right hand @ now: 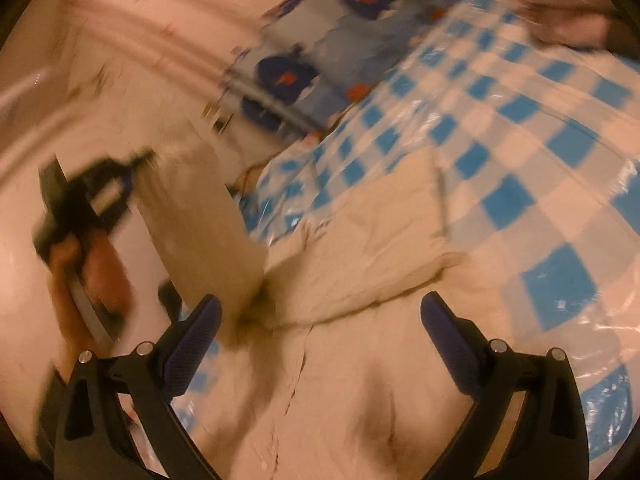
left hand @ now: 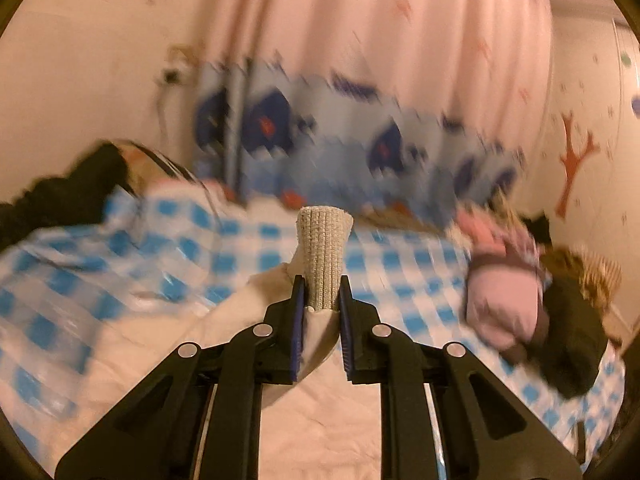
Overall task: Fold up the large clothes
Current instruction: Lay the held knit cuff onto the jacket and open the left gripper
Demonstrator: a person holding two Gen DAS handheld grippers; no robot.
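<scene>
A cream garment (right hand: 360, 380) was spread over a surface covered by a blue-and-white checked cloth (right hand: 520, 128) under a clear, shiny plastic sheet; whether that surface was a bed or a desk could not be told. One ribbed cuff (left hand: 324, 256) of the garment was pinched between the blue pads of the left claw (left hand: 322, 300), whose jaws were drawn in narrow on it, with the cuff standing up beyond the fingertips and the sleeve fabric trailing down to the rest of the garment below. In the right wrist view the same sleeve (right hand: 200, 220) was seen lifted in a stretched band off the surface toward the left claw (right hand: 92, 196), which was blurred and gripped by a hand (right hand: 100, 272).

The right claw (right hand: 320, 312) was held wide apart above the body of the garment, with nothing between its pads; a seam or zip line (right hand: 296, 380) was seen running down the fabric beneath it.

At the right edge of the checked cloth, in the left wrist view, a pile of other clothes (left hand: 520, 300) in pink, dark and patterned fabric was noted. A dark bundle (left hand: 60, 196) was noted at the left edge. Behind the surface a blue patterned fabric (left hand: 340, 140) was seen, with a pink curtain (left hand: 400, 32) above it. A wall with an orange tree-shaped sticker (left hand: 574, 156) was recorded at far right. Both views were heavily motion-blurred.
</scene>
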